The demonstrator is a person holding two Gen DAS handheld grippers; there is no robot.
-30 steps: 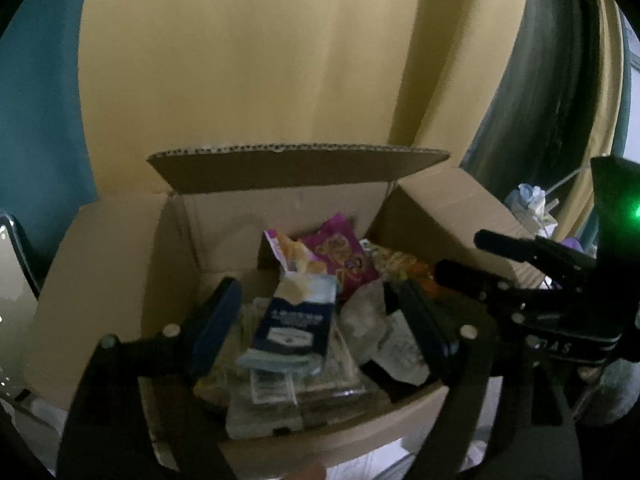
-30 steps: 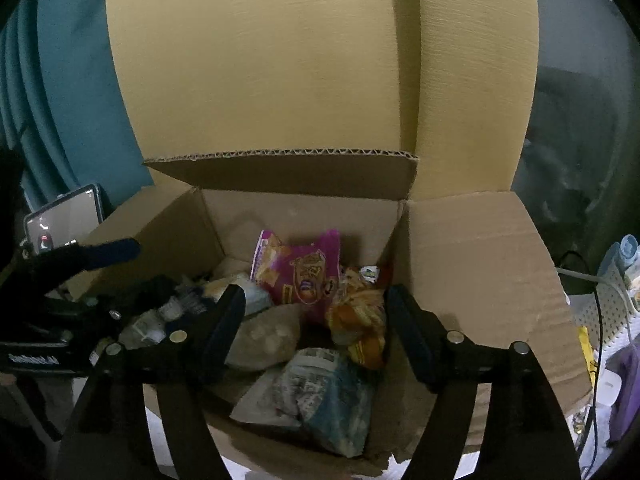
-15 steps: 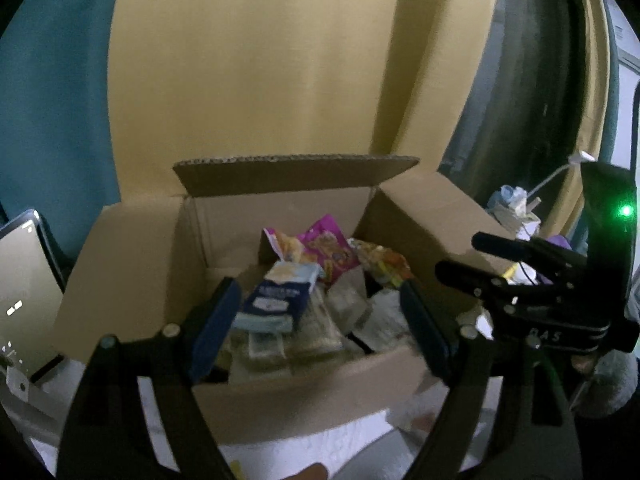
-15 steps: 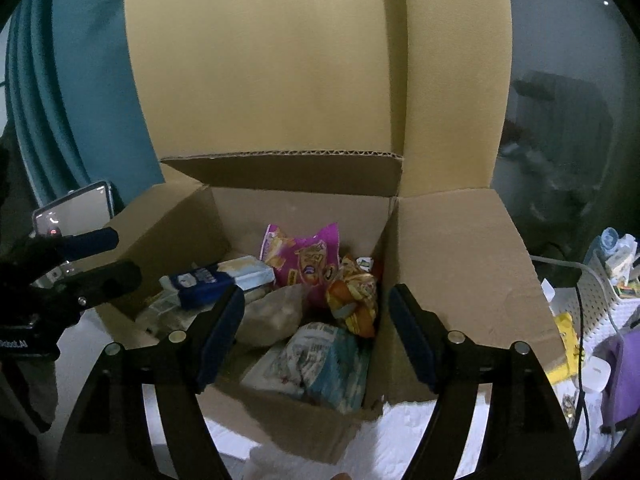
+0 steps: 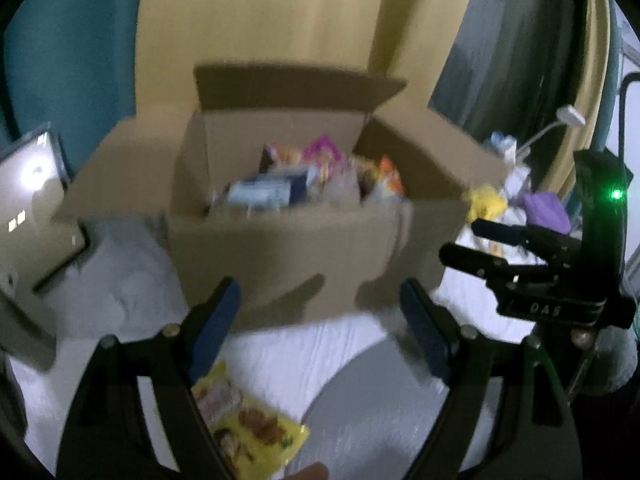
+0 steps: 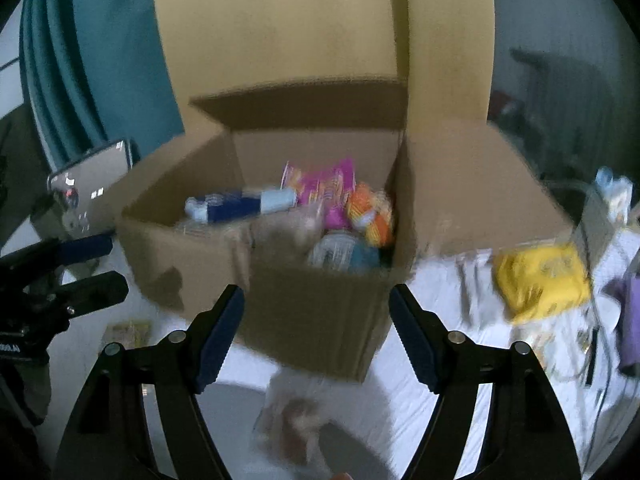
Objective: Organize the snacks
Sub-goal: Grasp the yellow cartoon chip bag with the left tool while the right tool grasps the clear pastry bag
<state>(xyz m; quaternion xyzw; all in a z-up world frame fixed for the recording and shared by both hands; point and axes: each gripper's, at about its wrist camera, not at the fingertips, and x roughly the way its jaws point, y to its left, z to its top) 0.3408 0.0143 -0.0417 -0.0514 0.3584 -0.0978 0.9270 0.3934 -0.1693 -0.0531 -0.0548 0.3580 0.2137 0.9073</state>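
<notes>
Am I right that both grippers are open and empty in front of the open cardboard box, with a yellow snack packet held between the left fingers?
Not quite. In the left wrist view the yellow snack packet lies on the white surface below the left gripper, not held. Both grippers are open and empty before the cardboard box; right gripper.

One cardboard box (image 6: 316, 312) sits mid-frame in the right wrist view, and in it I count roughly five packets, blur allowing: one blue-and-white (image 6: 236, 205), one magenta (image 6: 328, 192), one orange (image 6: 372, 212), one pale teal (image 6: 344, 250) and one clear, hard to make out. Outside the box there are two yellow packets, one at the lower left of the left wrist view (image 5: 244, 428) and one at the right of the right wrist view (image 6: 540, 280). One phone (image 6: 92, 184) at the left, and two grippers, left (image 5: 320, 320) and right (image 6: 316, 320), each with two fingers spread wide and nothing between them.
</notes>
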